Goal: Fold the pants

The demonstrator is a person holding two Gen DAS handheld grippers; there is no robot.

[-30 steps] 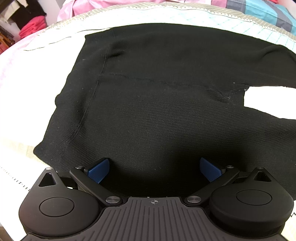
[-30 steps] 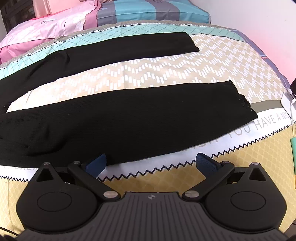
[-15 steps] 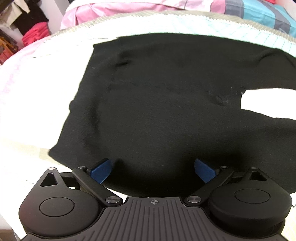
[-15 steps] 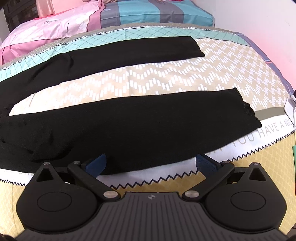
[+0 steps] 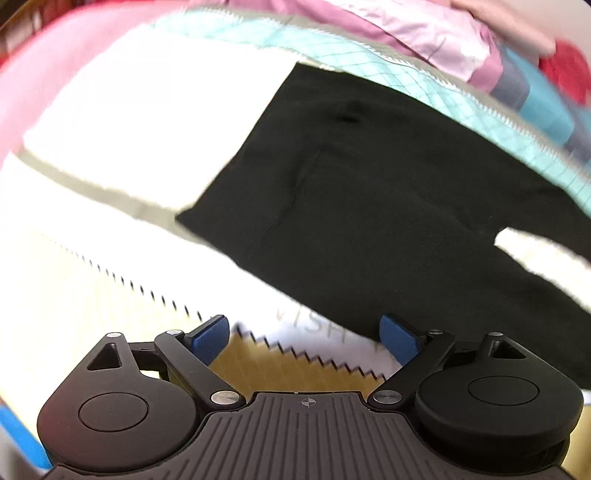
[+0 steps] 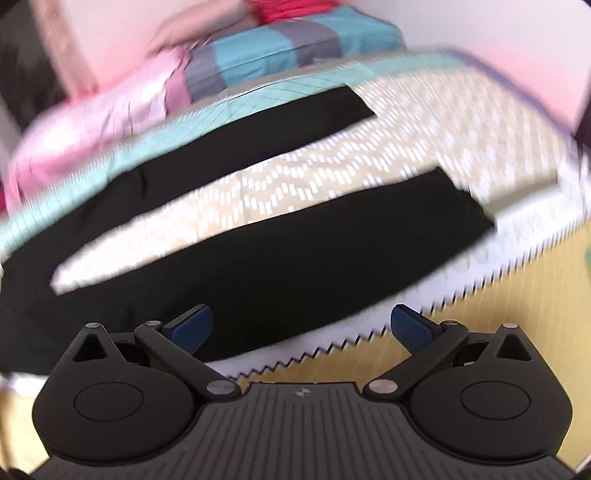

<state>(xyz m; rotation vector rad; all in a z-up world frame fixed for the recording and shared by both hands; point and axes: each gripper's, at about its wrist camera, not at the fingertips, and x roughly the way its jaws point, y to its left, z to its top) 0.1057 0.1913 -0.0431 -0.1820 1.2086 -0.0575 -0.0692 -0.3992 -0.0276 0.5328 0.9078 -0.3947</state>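
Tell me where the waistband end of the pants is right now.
In the left wrist view, the pants have their waistband end at centre-left, flat on the bedspread, ahead of the open left gripper.

Both fisheye views are smearing with motion blur, worst toward the bowed edges, where the pink bedding (image 5: 436, 33) is dissolving into streaks. In the left view the pale bedspread (image 5: 122, 122) is blowing out to glaring white. The black pants (image 6: 258, 266) are reading as flat darkness, while each hand-held gripper's body is staying sharp.
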